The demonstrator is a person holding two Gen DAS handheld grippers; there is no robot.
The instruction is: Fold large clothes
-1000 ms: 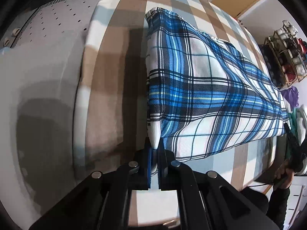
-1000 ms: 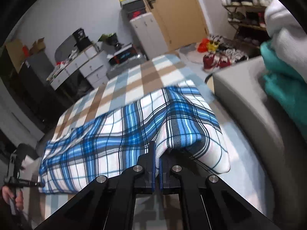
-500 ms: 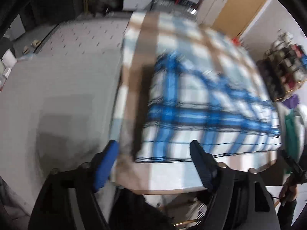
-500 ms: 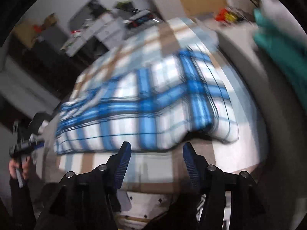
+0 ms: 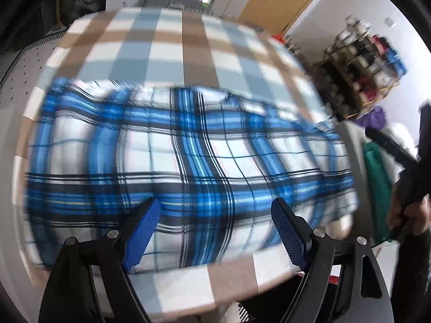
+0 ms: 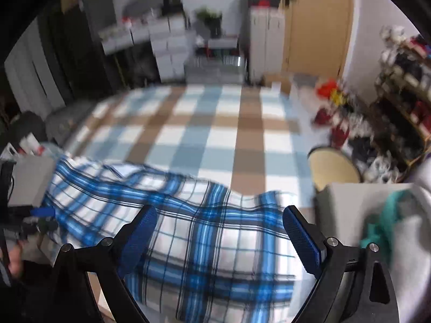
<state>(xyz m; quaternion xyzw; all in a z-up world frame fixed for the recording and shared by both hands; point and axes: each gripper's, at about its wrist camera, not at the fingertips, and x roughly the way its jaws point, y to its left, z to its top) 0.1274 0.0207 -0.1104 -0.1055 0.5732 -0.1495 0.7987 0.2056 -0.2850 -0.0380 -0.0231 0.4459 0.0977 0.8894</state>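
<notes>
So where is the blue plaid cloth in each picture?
Left wrist view: the blue plaid cloth fills the middle, stretching from side to side.
Right wrist view: the cloth lies in the lower middle, running from the left edge.
Shared landmark: the brown and blue checked cover lies under it.

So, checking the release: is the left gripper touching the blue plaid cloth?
Apart: left wrist view shows the opening left gripper raised above the blue plaid cloth, nothing pinched.

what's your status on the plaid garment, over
Left gripper and right gripper jaws opening, nothing between them. Blue plaid garment lies folded on checked bedspread. Nothing in the way.
</notes>
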